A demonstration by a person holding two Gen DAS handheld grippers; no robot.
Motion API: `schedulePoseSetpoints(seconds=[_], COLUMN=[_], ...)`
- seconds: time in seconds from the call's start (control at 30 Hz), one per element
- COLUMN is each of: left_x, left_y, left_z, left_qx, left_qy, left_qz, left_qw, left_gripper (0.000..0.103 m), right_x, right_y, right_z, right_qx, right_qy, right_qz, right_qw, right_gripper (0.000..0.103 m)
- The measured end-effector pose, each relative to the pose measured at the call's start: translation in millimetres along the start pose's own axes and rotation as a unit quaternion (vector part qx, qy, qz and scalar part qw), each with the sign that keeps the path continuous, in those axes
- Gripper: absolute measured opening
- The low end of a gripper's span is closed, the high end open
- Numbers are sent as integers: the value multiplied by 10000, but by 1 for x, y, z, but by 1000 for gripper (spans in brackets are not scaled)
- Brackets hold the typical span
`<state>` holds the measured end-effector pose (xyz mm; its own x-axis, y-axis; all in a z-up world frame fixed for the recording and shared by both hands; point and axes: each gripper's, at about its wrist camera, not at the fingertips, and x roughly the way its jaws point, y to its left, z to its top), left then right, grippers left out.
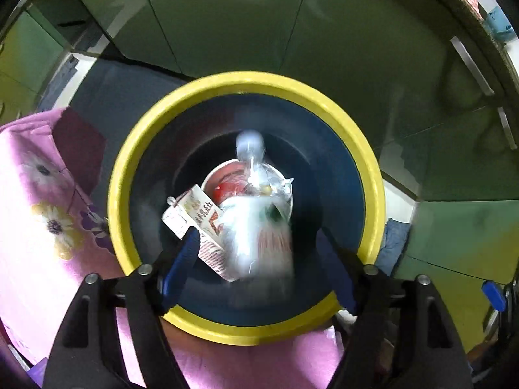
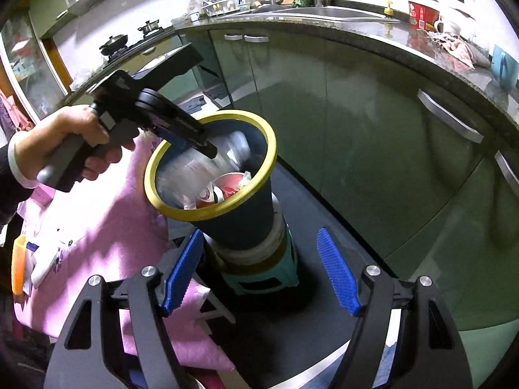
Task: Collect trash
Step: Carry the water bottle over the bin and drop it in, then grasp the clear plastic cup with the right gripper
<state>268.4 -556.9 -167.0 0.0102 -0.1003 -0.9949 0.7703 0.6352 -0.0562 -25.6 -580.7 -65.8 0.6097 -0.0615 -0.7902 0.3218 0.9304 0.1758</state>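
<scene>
The biggest thing in play is the trash bin (image 2: 240, 223), a dark blue cone with a yellow rim, standing on a stack of stools or tubs beside the pink flowered cloth (image 2: 97, 227) that covers the tabletop. It looks like light, stiff plastic perched rather high, so a knock at the rim would probably tip it; it is better left alone and fed from above

Inside, the bin is already part full. A blurred clear plastic bottle (image 1: 256, 233) with a red-striped label is directly below the left gripper (image 1: 259, 259), whose jaws stand wide with nothing between them; the blur suggests the bottle is dropping free. Such a bottle is likely light, slick and springy, best pinched across the waist or the neck, not the cap

Next to it lies a small printed carton (image 1: 198, 217), thin card that would crush under a hard squeeze, so take it by its flat faces. Under both sits a round red-and-white cup or bowl (image 1: 227, 181) with crumpled clear wrap (image 1: 272, 184), soft and light

The right gripper (image 2: 259, 269) hangs above the floor near the bin's base, jaws wide and empty
</scene>
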Motion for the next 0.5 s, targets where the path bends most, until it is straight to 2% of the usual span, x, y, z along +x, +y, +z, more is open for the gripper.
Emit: schedulePoseSetpoints(seconds=[0.2,0.4,0.5], left_x=[-52,-125,-160], left_y=[7,37,61], left_z=[-32,-113,-161], left_qx=[115,92,-29], left_qy=[-310,-888,-1248], left_qz=[-112,-291,-280], left_qw=[9994,9956,9918], left_gripper=[72,73,77], right_x=[-3,-2,-1], right_y=[7,23,45], right_z=[4,9,15], right_qx=[-62,-258,-538], right_qy=[-54,-63,-37], right_qz=[61,170,319], right_qw=[9999,9995,9980], right_gripper=[73,73,73])
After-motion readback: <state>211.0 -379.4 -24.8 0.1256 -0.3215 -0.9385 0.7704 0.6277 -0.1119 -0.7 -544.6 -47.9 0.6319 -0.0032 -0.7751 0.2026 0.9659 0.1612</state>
